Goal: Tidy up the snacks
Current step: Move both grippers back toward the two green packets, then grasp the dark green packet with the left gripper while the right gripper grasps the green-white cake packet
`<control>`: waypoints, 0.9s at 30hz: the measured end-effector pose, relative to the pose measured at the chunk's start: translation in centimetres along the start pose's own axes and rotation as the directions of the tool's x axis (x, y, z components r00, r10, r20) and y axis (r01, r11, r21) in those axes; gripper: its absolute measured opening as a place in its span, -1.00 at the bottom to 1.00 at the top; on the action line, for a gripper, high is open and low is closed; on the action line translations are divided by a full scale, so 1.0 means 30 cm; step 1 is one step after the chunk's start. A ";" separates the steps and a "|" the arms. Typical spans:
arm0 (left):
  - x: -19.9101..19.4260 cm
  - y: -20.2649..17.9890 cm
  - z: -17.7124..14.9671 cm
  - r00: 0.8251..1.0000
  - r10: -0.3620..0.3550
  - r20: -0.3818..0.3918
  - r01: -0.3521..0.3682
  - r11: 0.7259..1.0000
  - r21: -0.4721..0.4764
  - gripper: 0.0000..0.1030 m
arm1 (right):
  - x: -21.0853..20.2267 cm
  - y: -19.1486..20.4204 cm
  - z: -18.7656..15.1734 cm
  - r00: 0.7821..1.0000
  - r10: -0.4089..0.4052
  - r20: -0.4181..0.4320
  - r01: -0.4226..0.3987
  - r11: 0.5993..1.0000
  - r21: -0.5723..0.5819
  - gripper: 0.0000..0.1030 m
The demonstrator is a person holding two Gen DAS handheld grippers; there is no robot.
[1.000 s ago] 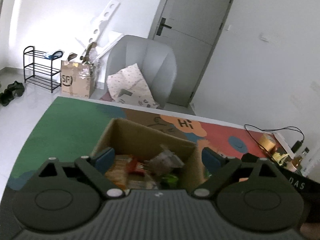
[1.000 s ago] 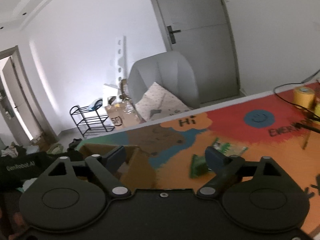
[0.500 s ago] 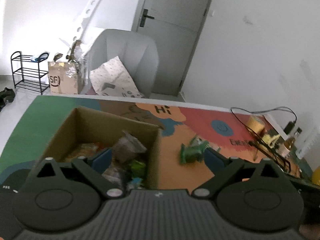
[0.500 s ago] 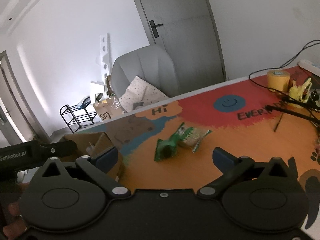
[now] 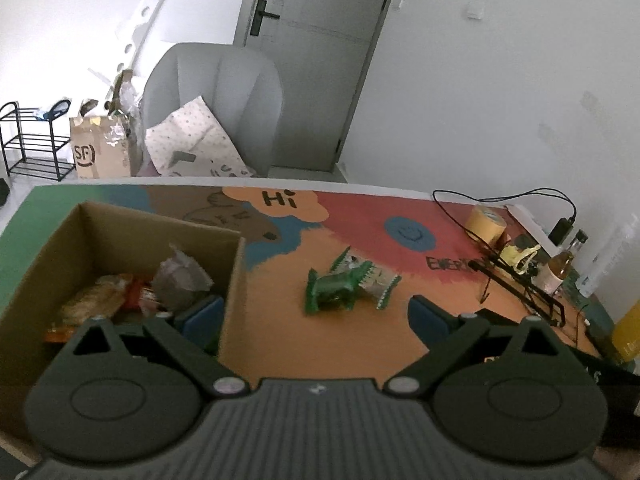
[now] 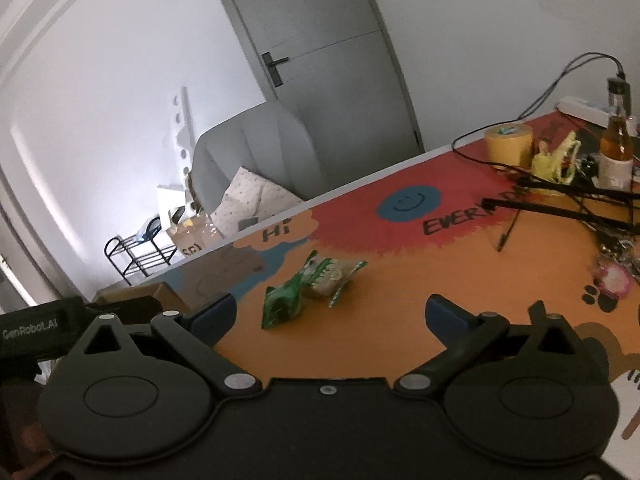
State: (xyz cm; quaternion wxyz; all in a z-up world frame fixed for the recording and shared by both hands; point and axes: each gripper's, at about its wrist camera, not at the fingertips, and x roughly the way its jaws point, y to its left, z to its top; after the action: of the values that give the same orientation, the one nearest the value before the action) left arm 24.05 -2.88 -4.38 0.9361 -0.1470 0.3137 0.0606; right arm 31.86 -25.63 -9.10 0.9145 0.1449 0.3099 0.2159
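Left gripper [image 5: 316, 314]: wide, nothing between the blue pads [image 5: 202, 316]; left pad over the box [image 5: 120, 224], right pad over bare mat [image 5: 340, 344].

Right gripper [image 6: 330, 314]: wide too, nothing held, raised over the orange part of the mat. Beside it at the left edge, a black housing reading "GenRobot.AI" [image 6: 34, 330].

Two snacks loose on the mat, touching, ahead of both grippers: green pack [image 5: 330, 292] nearer, clear pack [image 5: 374, 280] with green zigzag ends just behind; print on both too blurred to read.

Box open at the mat's left, just beside the green pack's side, apart from it. Inside: crumpled clear wrapper [image 5: 182, 280], orange-brown pack [image 5: 94, 302], red pack [image 5: 138, 290]; labels unreadable.

Mat writing: "Hi" [image 5: 278, 199] in an orange bubble, smiley in a blue disc [image 5: 409, 233], "EVER..." [image 6: 452, 222] in black, rest hidden by cables.

Far right: yellow tape roll [image 6: 508, 144], amber bottle [image 6: 618, 148], label illegible.

Behind the table: grey chair [image 5: 216, 100], brown bag marked "SF" [image 5: 100, 148], black rack [image 5: 30, 144], grey door [image 5: 316, 48].
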 end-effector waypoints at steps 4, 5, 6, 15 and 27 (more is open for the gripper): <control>0.027 -0.039 0.007 1.000 0.009 0.002 -0.009 1.000 0.020 0.90 | 0.013 -0.047 0.002 1.000 0.006 0.003 -0.006 0.999 0.043 1.00; 0.034 -0.048 0.008 1.000 0.007 0.003 -0.007 1.000 0.022 0.90 | 0.015 -0.058 0.003 1.000 0.009 0.005 -0.009 0.999 0.054 1.00; 0.040 -0.056 0.009 1.000 0.007 0.004 -0.007 1.000 0.020 0.89 | 0.019 -0.067 0.006 1.000 0.012 0.004 -0.012 0.998 0.059 1.00; 0.106 -0.112 0.013 1.000 0.028 0.005 -0.028 1.000 0.009 0.76 | 0.070 -0.117 0.030 0.999 0.048 0.006 -0.048 0.999 0.019 0.85; 0.263 -0.145 0.011 0.996 0.074 -0.049 -0.073 0.997 0.012 0.28 | 0.201 -0.149 0.056 0.996 0.073 -0.049 -0.073 0.997 0.002 0.41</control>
State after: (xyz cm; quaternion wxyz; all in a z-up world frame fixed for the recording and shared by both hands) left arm 31.41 -6.75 -7.86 0.9260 -0.1319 0.3423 0.0896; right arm 38.59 -26.80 -12.62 0.8981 0.1509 0.3269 0.2526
